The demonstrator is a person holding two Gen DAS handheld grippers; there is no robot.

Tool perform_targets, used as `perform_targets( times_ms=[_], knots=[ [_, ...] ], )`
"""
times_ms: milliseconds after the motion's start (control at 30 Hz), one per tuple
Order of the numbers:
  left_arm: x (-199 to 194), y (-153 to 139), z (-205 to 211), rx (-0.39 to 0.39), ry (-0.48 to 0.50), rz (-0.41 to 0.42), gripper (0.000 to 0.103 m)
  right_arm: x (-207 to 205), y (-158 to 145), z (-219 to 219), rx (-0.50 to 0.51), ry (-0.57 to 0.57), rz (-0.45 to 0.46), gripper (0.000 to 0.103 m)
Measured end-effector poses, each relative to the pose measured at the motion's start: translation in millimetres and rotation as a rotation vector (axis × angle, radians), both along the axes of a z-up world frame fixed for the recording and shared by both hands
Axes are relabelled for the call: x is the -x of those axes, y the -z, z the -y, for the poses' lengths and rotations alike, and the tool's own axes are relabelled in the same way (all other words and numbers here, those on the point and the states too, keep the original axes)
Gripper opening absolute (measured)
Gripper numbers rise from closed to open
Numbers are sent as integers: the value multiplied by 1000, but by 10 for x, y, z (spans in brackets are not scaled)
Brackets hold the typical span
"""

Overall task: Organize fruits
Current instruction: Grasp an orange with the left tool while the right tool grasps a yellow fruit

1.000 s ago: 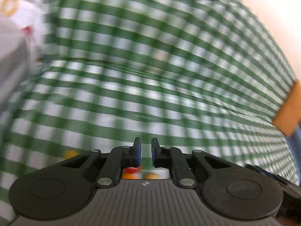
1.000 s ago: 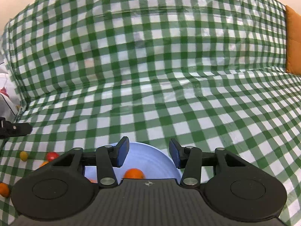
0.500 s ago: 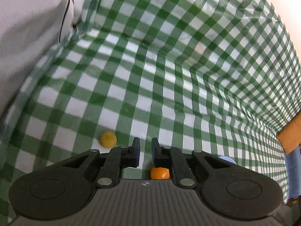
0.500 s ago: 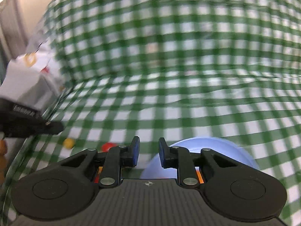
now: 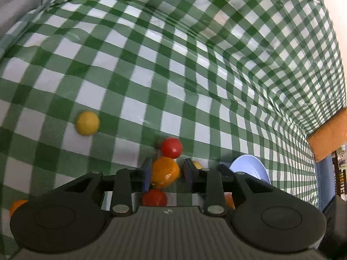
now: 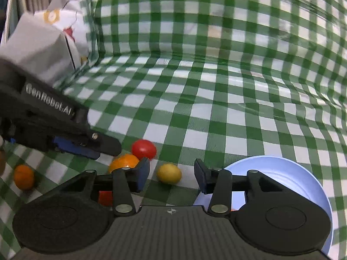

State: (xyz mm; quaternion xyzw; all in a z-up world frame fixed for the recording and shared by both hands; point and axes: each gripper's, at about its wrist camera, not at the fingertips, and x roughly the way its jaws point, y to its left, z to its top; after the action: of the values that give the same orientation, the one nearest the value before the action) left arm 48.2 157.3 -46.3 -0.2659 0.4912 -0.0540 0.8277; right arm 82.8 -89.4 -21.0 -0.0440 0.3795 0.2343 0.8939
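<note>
Both tongs opening: left tongs (image 5: 167, 174) astride orange fruit (image 5: 165, 171), right tongs (image 6: 171, 174) empty, red fruit (image 5: 154, 197) half-hidden.

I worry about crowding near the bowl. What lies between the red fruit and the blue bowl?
In the right wrist view, one small yellow fruit lies on the checked cloth between the red fruit and the blue bowl; otherwise bare cloth.

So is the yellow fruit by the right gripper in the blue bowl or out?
Out: the yellow fruit lies on the checked cloth, left of the blue bowl.
</note>
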Motion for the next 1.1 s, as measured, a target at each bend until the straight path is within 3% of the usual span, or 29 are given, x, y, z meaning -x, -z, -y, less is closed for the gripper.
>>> perform_targets(
  times_ms=[267, 433, 500, 600, 667, 867, 1000, 1100],
  knots=[
    [-92, 111, 134, -32, 14, -34, 39, -15, 160, -160, 82, -67, 0, 47],
    [-76, 99, 138, -70, 17, -35, 34, -73, 232, -192, 102, -71, -10, 46],
    [-69, 30, 87, -109, -13, -18, 31, -76, 226, -202, 101, -72, -9, 30],
    [-59, -57, -38, -141, -70, 6, 21, -132, 179, -210, 72, -50, -6, 30],
    [-57, -69, -57, -177, -74, 7, 21, -124, 140, -153, 15, -49, -27, 30],
    [-78, -30, 5, -165, -52, 8, 29, -138, 236, -167, 5, -57, -87, 30],
    [-85, 16, 112, -188, 4, 4, 43, -149, 243, -154, -5, -59, -95, 30],
    [-95, 54, 161, -198, 37, 3, 43, -145, 239, -137, -12, -58, -99, 30]
  ],
)
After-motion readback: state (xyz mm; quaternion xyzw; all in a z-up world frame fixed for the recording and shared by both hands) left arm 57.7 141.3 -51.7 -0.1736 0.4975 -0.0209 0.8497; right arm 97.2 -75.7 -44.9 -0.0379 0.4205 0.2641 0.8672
